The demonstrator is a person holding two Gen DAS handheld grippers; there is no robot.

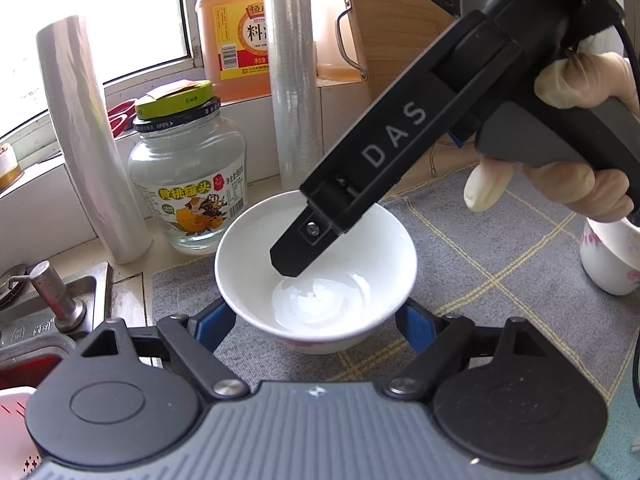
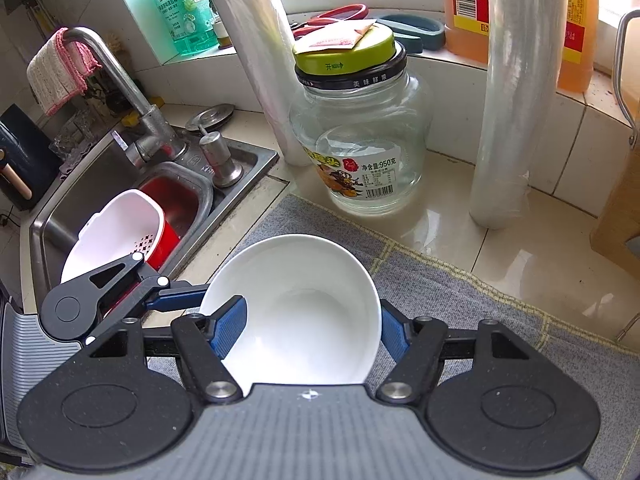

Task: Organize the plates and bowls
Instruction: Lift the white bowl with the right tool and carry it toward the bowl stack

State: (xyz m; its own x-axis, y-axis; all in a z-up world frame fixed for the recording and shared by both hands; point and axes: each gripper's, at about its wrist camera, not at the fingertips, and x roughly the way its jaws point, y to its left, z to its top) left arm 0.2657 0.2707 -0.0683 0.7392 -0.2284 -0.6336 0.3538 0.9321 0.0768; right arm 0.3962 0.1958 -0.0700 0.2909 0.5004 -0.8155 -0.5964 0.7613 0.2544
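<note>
A white bowl with a pink pattern low on its outside stands on a grey checked mat. My left gripper has a blue finger against each side of the bowl's lower wall and is shut on it. My right gripper, held by a gloved hand, reaches down from the upper right with one finger inside the bowl. In the right wrist view the bowl fills the right gripper. Its left finger is inside the rim and its right finger outside the wall, shut on the bowl. A left gripper finger touches the bowl's left side.
A glass jar and two cling-film rolls stand just behind the bowl, with an orange bottle on the sill. A flowered white cup sits at the right. To the left, the sink holds a white strainer under a faucet.
</note>
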